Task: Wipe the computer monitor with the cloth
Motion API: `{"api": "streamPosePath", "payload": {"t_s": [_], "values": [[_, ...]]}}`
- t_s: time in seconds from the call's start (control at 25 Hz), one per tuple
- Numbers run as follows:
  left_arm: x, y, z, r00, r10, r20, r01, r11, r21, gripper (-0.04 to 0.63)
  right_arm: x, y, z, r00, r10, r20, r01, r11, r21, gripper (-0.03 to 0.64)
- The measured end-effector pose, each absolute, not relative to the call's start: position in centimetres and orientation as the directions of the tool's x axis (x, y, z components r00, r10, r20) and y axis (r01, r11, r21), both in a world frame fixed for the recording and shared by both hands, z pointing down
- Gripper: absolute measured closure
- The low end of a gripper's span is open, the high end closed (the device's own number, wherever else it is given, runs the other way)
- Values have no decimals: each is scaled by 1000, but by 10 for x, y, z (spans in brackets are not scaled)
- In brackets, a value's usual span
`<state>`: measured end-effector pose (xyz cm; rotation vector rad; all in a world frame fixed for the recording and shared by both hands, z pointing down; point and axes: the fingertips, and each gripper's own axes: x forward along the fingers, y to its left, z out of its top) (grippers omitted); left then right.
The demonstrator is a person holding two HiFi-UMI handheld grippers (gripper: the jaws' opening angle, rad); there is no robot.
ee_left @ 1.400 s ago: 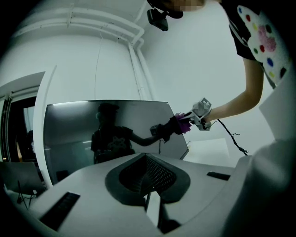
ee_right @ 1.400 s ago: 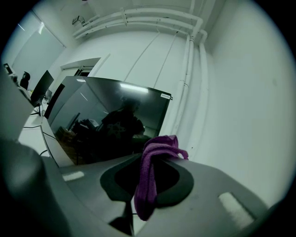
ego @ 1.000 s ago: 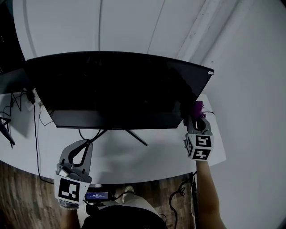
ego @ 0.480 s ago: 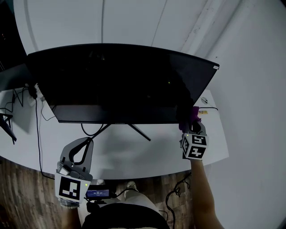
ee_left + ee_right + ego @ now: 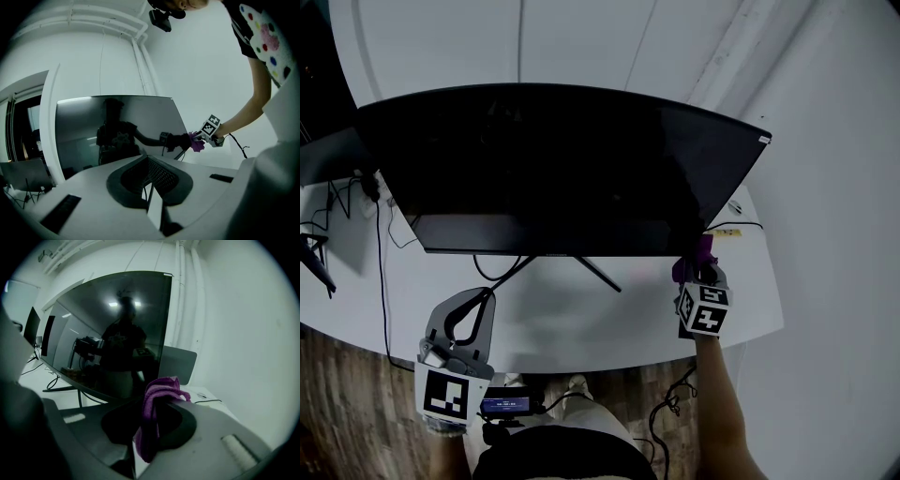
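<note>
One cloth [image 5: 152,401] pinched in right gripper [image 5: 697,277], beside monitor [image 5: 553,169]

- Stand [image 5: 592,272] of the monitor [image 5: 553,169] — its upper part is hidden behind the screen's lower edge; only two legs show.
- Cloth [image 5: 704,250] — largely covered by the right gripper [image 5: 701,274] in the head view; contact with the screen corner cannot be confirmed.
- Second screen [image 5: 321,159] — cut off by the left edge.
- Small item [image 5: 730,208] on the desk [image 5: 581,328] — too small to identify.
</note>
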<state>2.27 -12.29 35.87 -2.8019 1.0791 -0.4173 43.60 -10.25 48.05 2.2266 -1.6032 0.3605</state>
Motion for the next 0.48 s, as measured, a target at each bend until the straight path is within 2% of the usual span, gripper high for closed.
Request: {"api": "streamPosePath", "payload": {"t_s": [0.48], "values": [[13, -128, 367, 696, -677, 239, -646, -736, -203, 591, 431, -97, 511, 331, -826, 457, -935, -351, 42, 552]]}}
